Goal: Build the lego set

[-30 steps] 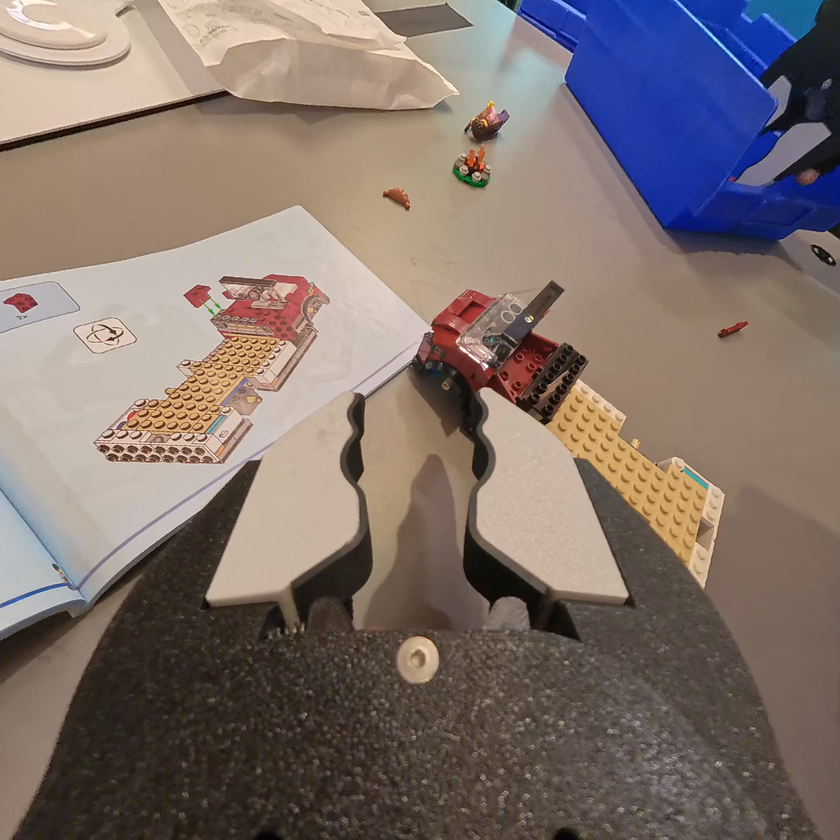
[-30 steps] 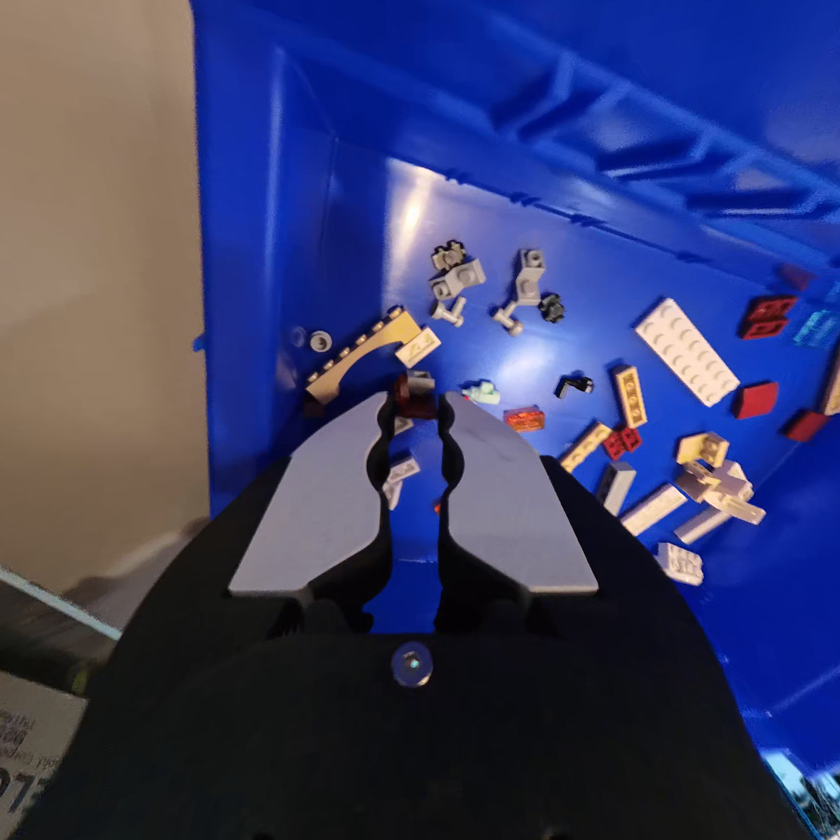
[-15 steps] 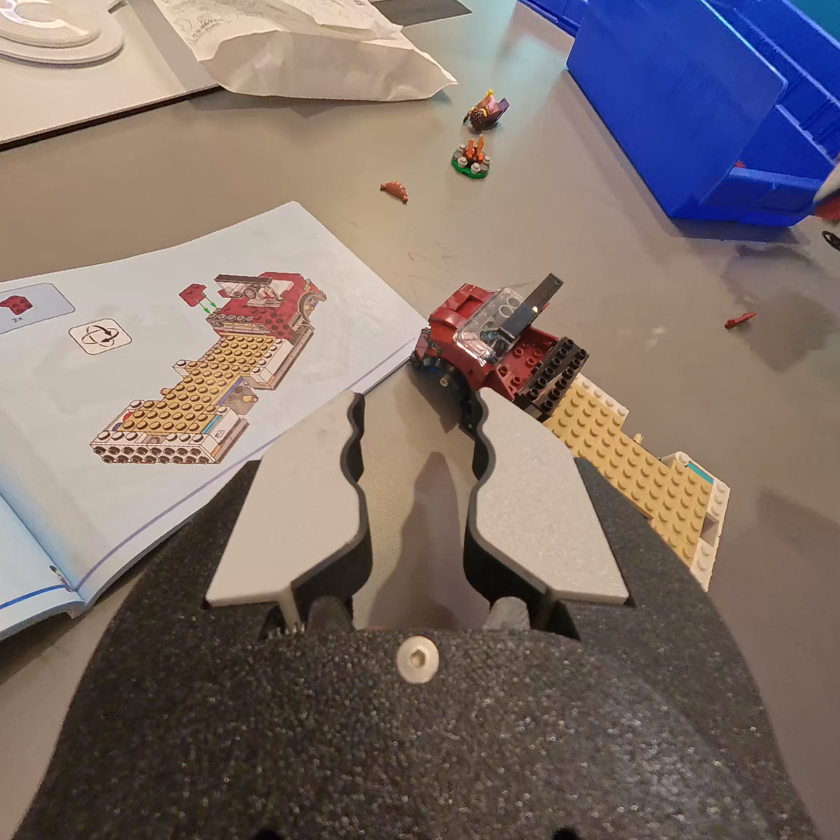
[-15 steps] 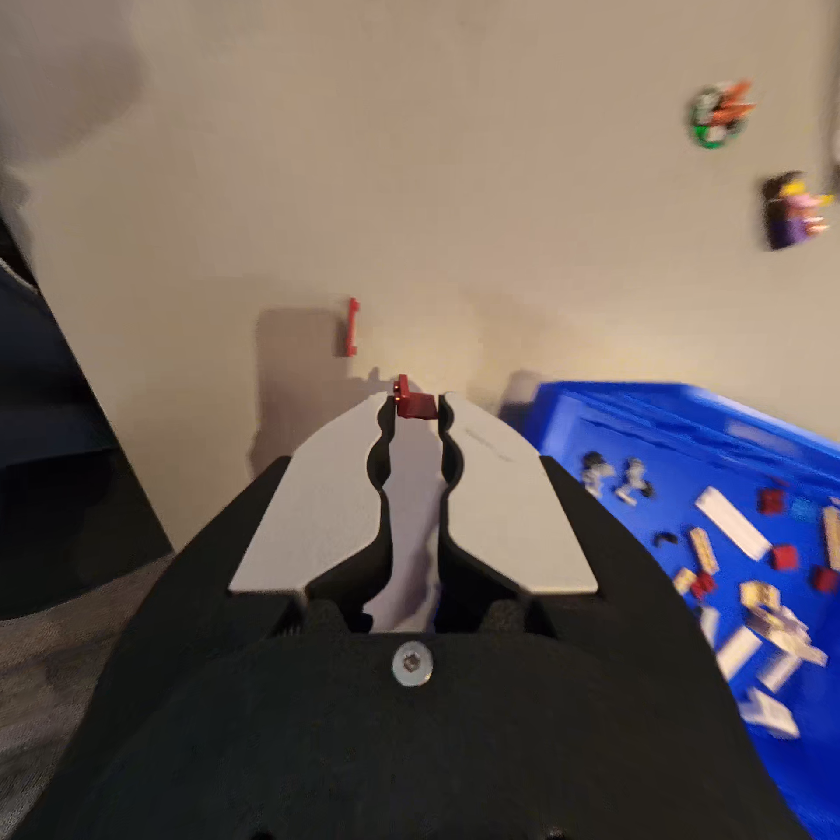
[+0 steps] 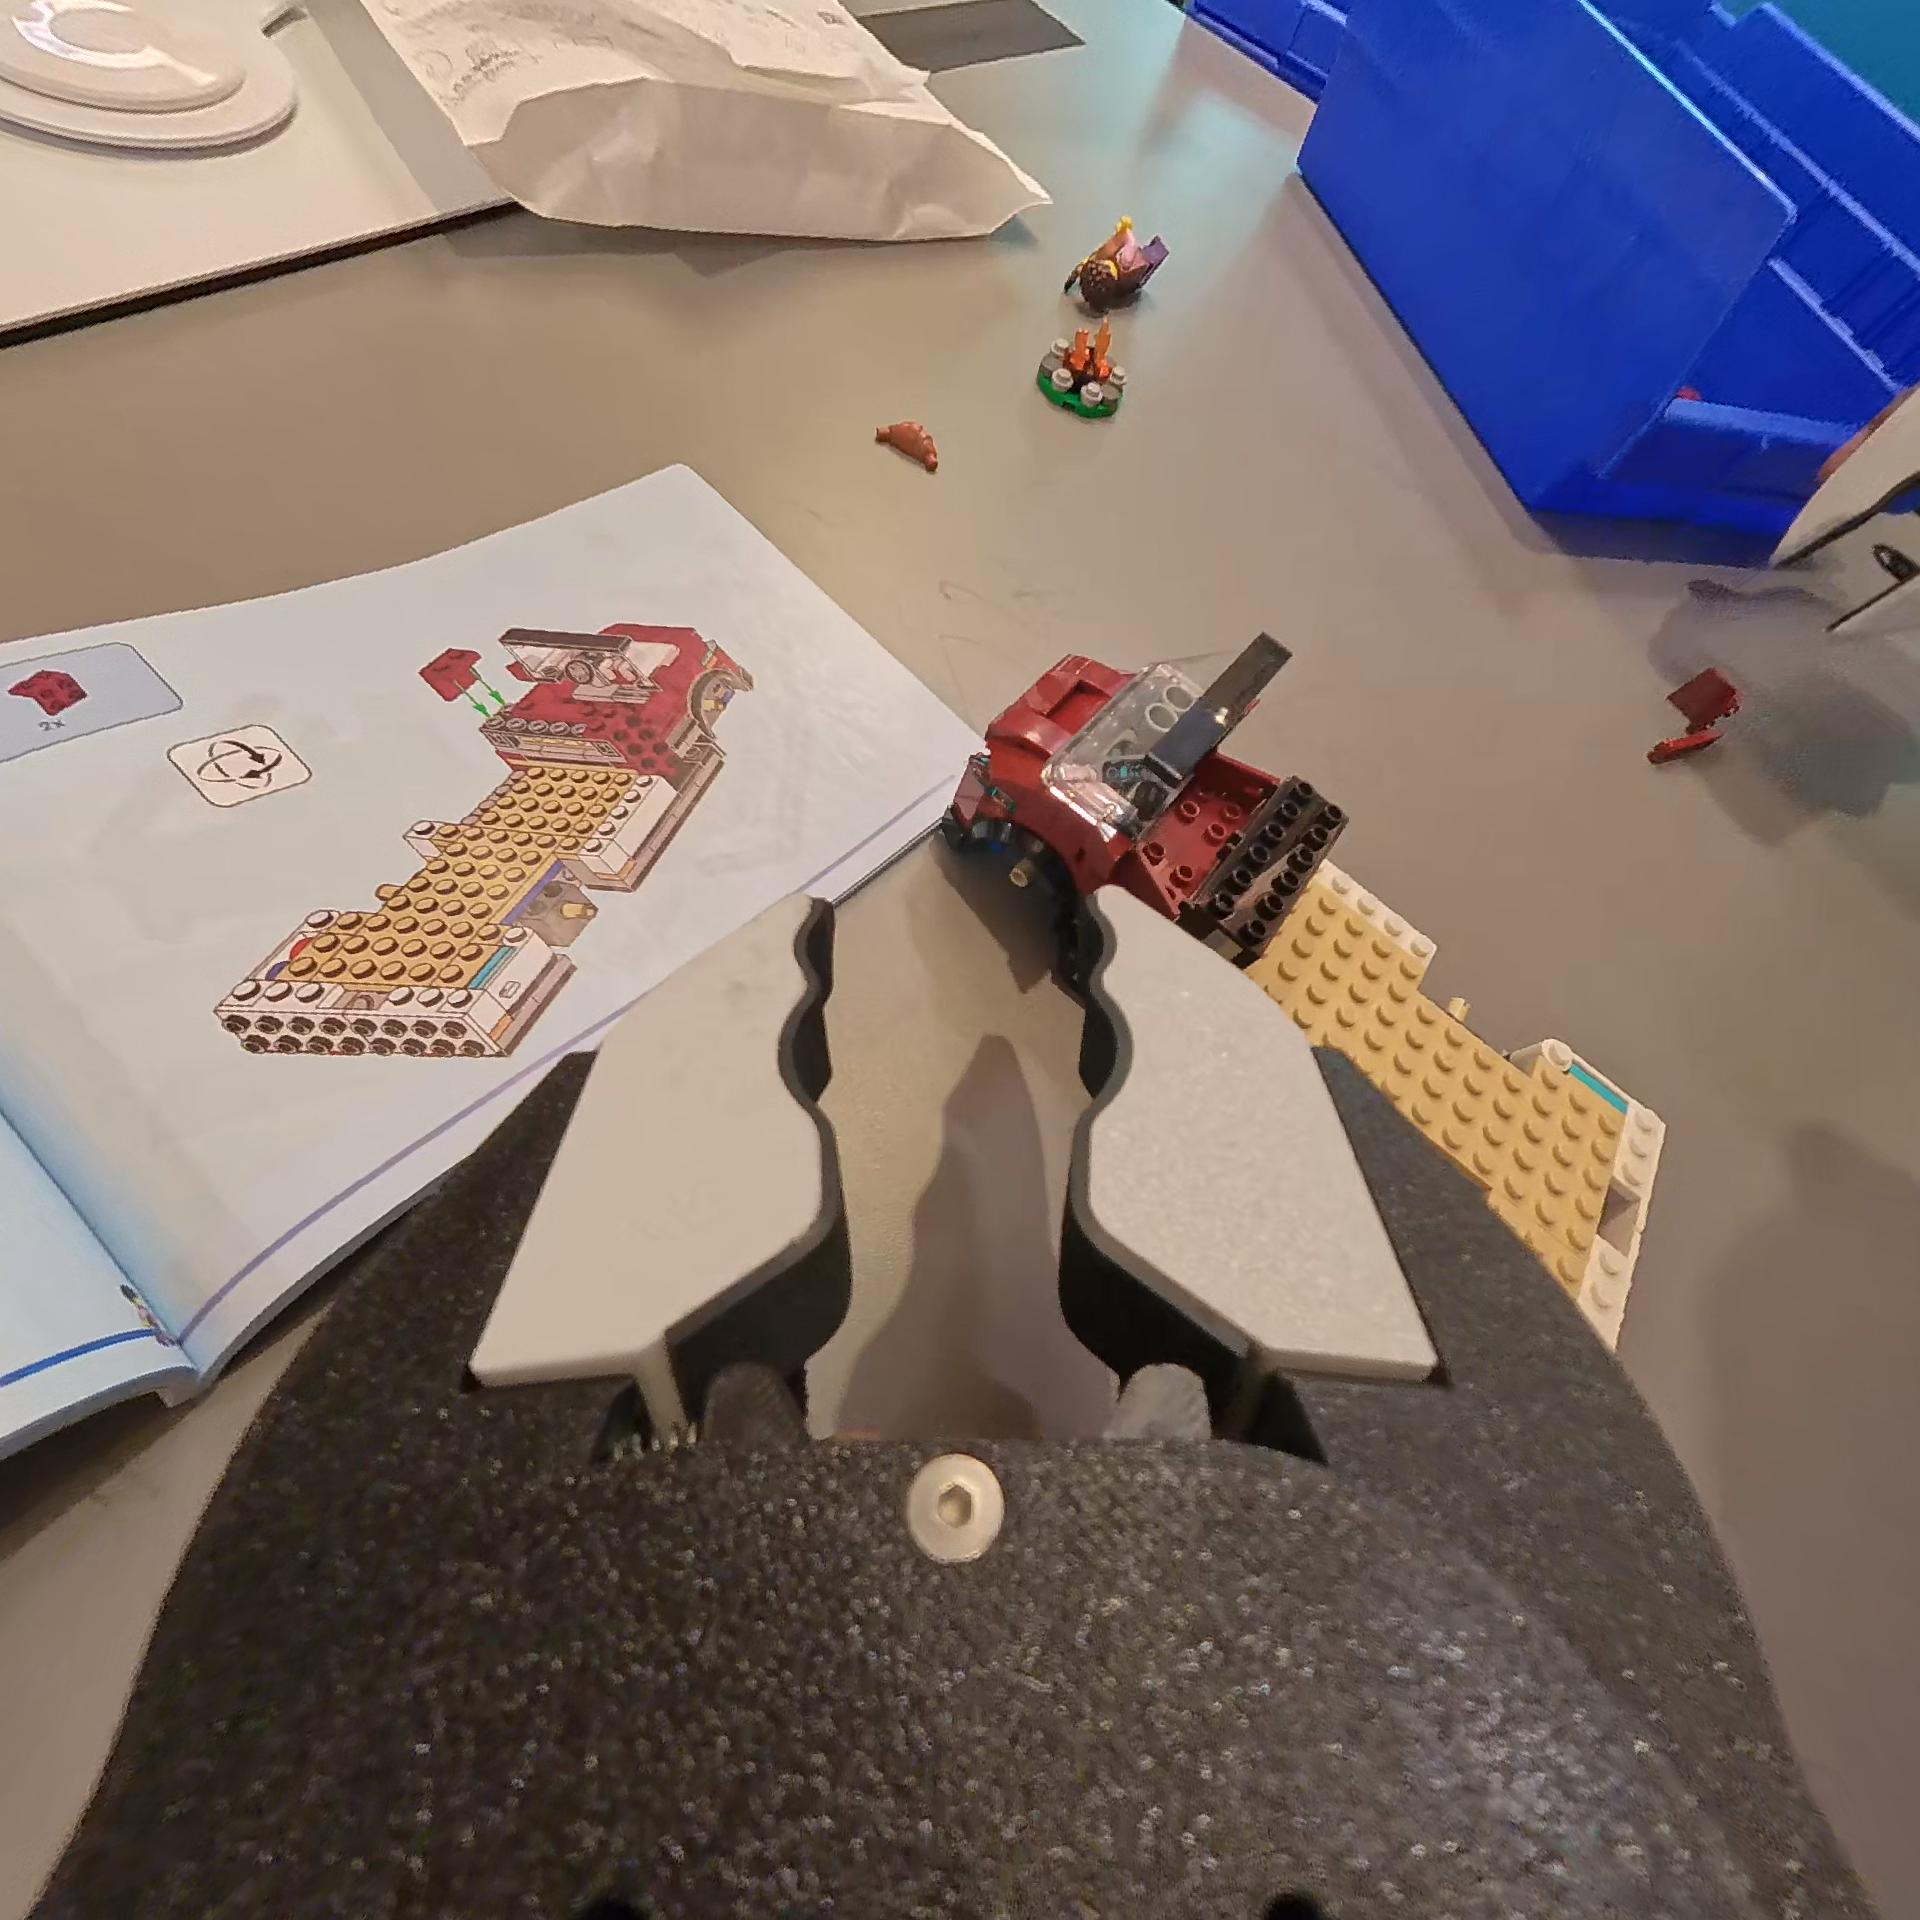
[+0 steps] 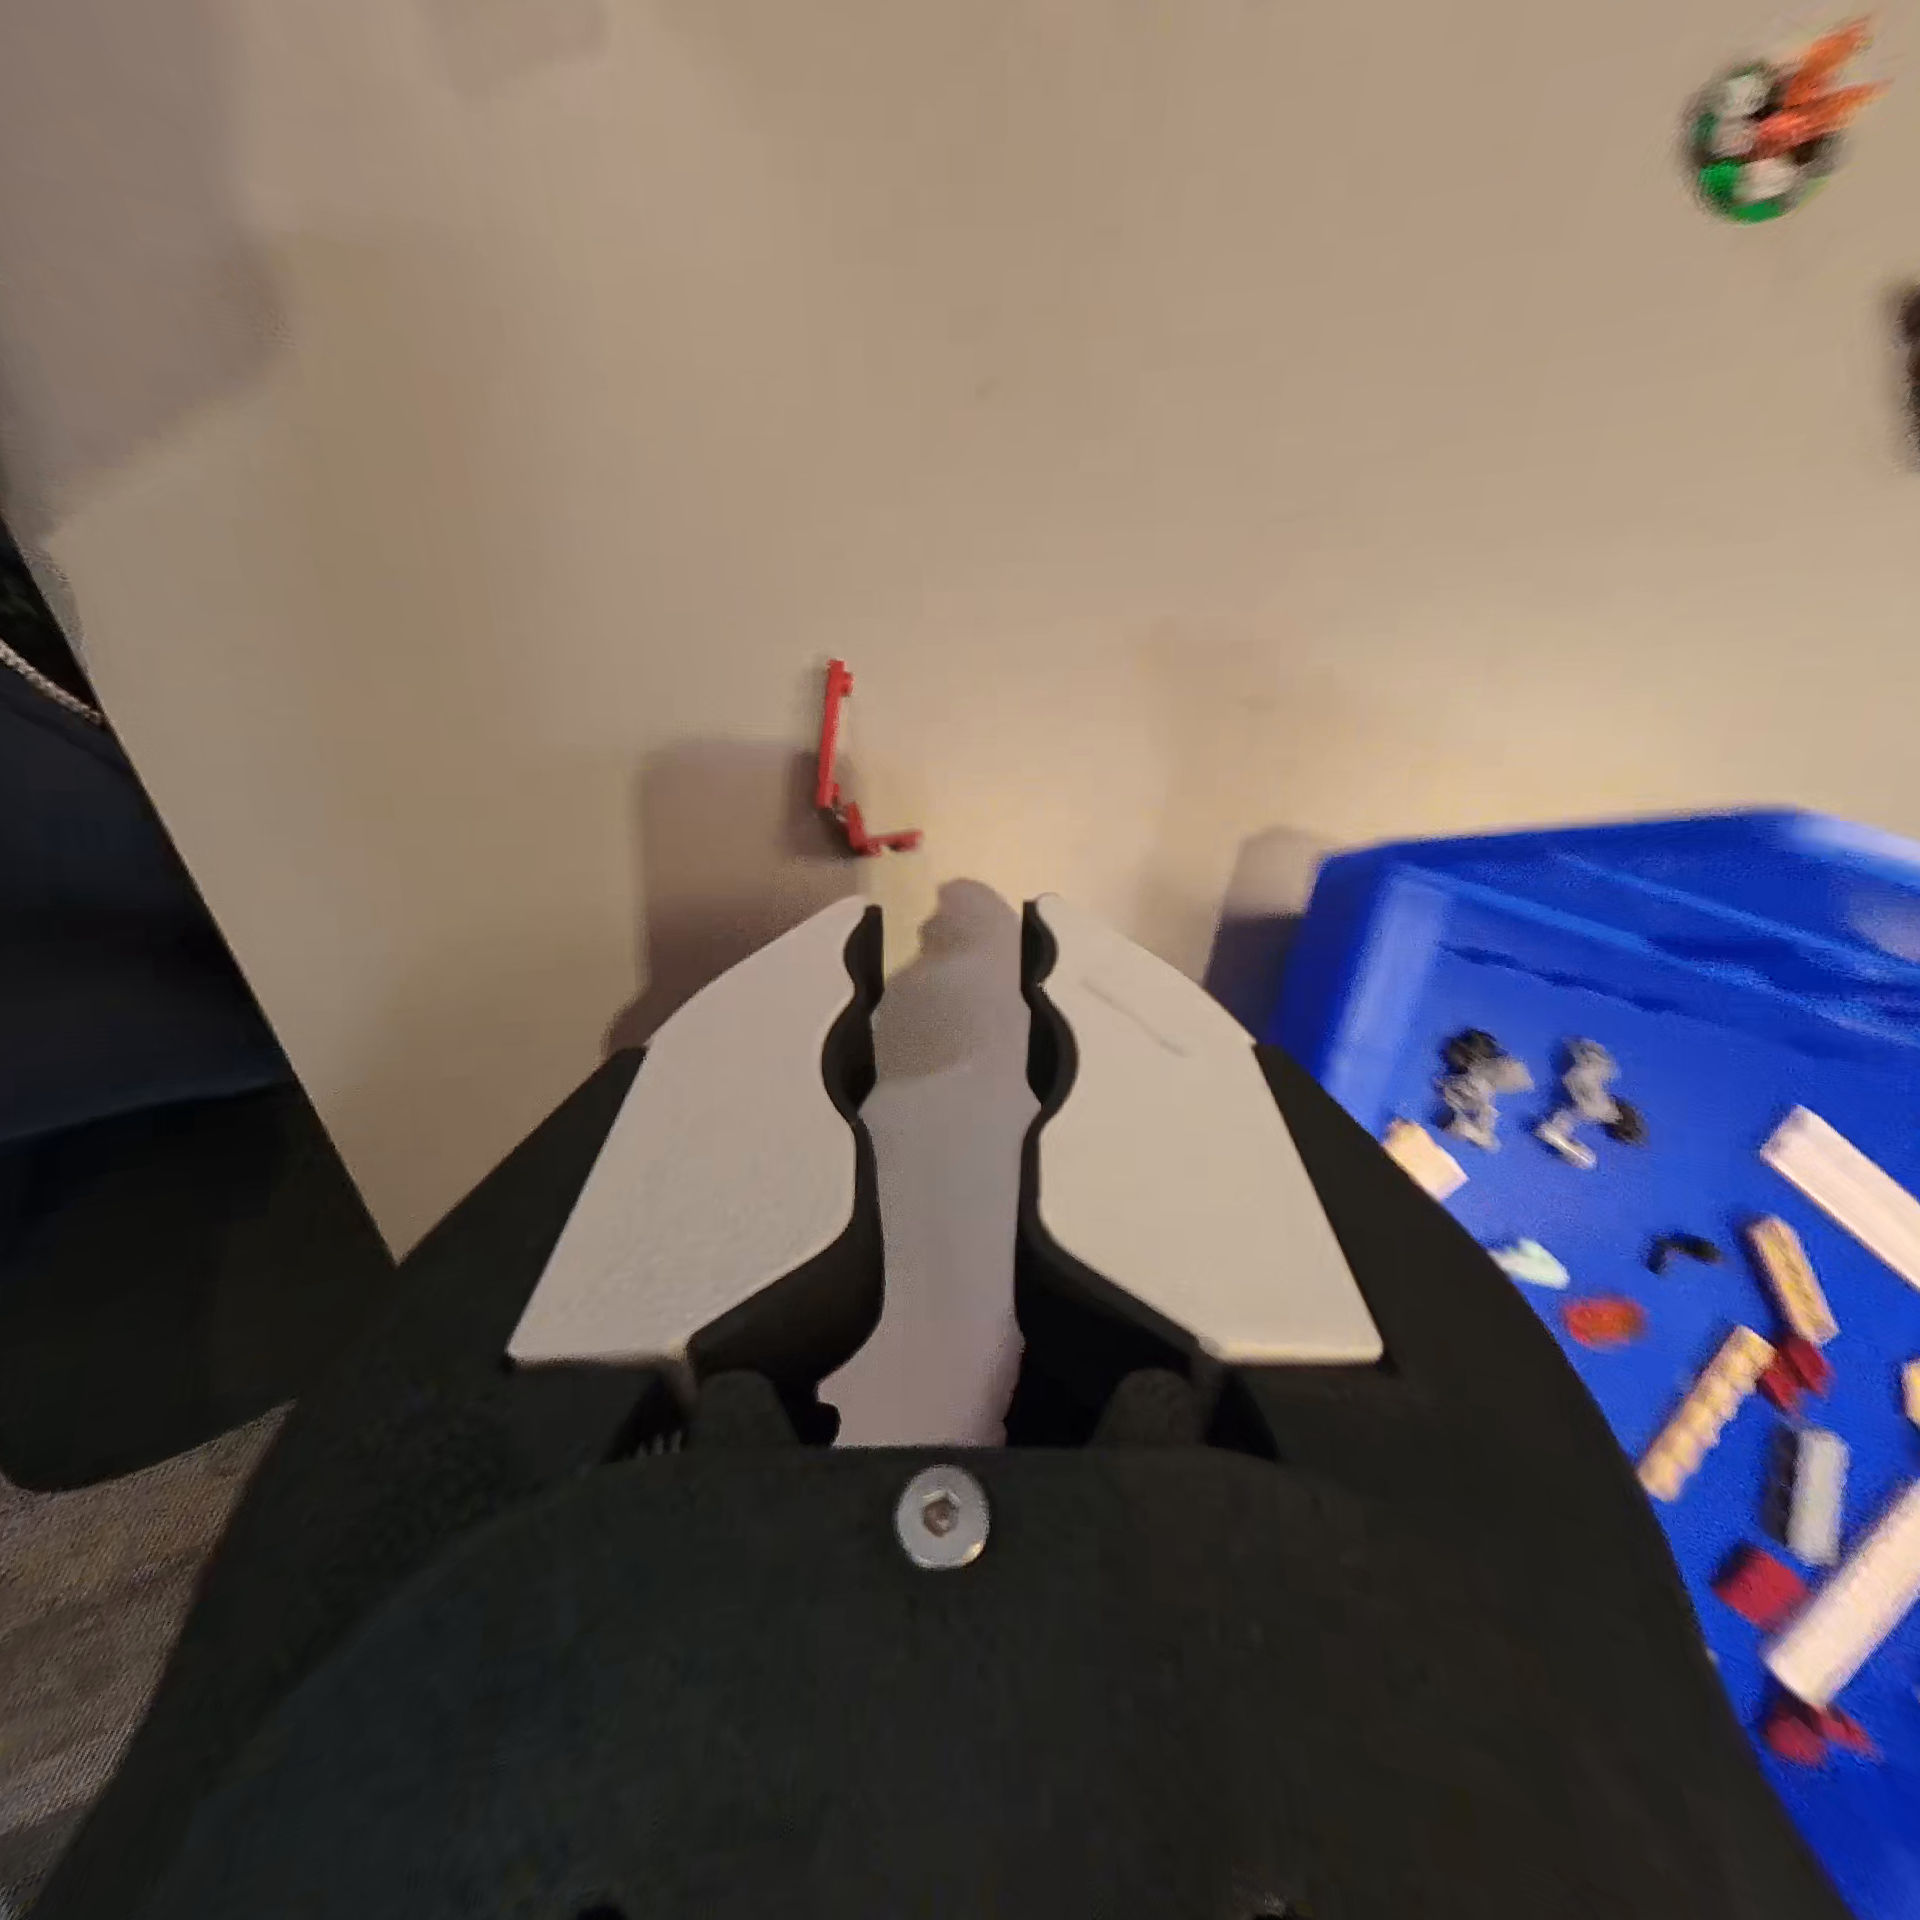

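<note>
Left claw (image 5: 961, 914): jaws wide apart, only bare grey table (image 5: 623, 416) between the pads. Its right fingertip (image 5: 1117, 914) sits just beside, possibly touching, the dark wheel arch of a partly built brick truck (image 5: 1132, 790); contact cannot be told for sure. The truck has a dark red cab, a clear windscreen, a black studded section and a tan studded bed running back along the claw's right side. The left fingertip (image 5: 805, 920) lies over the corner edge of an open instruction booklet (image 5: 364, 831), which spreads to the left.

Farther off: a brown croissant-shaped piece (image 5: 907, 442), a small green-based campfire build (image 5: 1081, 369), a small figure (image 5: 1112, 265), a white paper bag (image 5: 707, 114), a blue bin (image 5: 1558, 239).

Right claw (image 6: 951, 909): jaws partly open, nothing between the pads, hovering over the table. Two small red pieces (image 6: 847, 774) lie touching each other on the table just ahead of the tips and a little to the left, apart from the pads. The left view shows them as a dark red brick beside a flat red bit, below the right claw's tips at the frame edge. The blue bin of loose bricks sits to the right, blurred.
</note>
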`<state>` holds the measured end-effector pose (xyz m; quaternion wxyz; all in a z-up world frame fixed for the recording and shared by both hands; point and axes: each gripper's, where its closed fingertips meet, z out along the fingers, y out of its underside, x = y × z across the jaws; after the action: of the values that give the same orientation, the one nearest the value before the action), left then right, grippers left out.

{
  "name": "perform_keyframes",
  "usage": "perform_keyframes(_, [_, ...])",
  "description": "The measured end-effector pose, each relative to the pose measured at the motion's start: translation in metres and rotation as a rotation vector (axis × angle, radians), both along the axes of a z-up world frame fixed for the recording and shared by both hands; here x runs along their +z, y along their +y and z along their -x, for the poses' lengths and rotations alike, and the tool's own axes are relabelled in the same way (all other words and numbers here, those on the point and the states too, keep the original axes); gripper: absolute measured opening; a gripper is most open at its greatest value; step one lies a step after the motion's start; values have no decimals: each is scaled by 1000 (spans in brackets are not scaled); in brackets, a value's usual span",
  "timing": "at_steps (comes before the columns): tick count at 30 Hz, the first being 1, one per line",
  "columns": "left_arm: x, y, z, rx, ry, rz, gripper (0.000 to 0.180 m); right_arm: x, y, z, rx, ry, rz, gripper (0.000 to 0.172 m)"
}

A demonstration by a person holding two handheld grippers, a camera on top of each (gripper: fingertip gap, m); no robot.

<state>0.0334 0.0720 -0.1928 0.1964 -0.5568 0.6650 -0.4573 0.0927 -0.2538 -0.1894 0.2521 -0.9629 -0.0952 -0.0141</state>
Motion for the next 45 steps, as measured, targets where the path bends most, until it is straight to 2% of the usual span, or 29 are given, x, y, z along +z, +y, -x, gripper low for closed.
perform_keyframes(4, [2,3,-1,6,3,58,45,33,-39,-50,-94,-167,34,25])
perform_keyframes(6, [4,5,-1,8,4,99,45,38,-62,-70,-138,-176,91,27])
perform_keyframes(10, [9,12,-1,38,-16,168,45,18,-94,-82,-181,-81,259,31])
perform_keyframes(13, [9,16,-2,65,-20,176,45,-7,-105,-66,-116,-29,414,33])
perform_keyframes(15, [7,16,-3,68,-9,162,45,-14,-104,-60,-78,-54,467,41])
perform_keyframes(20, [6,14,-3,65,-4,143,45,-4,-82,-23,47,87,405,37])
perform_keyframes(22, [7,16,-3,70,-12,161,45,9,-75,-28,35,73,348,38])
perform_keyframes(26, [8,17,-3,73,-11,187,45,25,-72,-89,-96,-80,262,31])
perform_keyframes(29, [7,15,-3,62,-7,171,45,16,-81,-133,-173,-125,278,32])
perform_keyframes(32, [9,16,-2,66,-23,172,45,10,-92,-145,-149,-120,314,32])
perform_keyframes(38, [11,23,-3,89,-20,255,45,12,-97,-120,-3,-86,324,28])
perform_keyframes(41, [10,23,-3,96,-12,253,45,11,-105,-115,15,-92,373,26])
perform_keyframes(45, [9,23,-3,95,-9,252,45,13,-104,-110,47,-91,352,26])
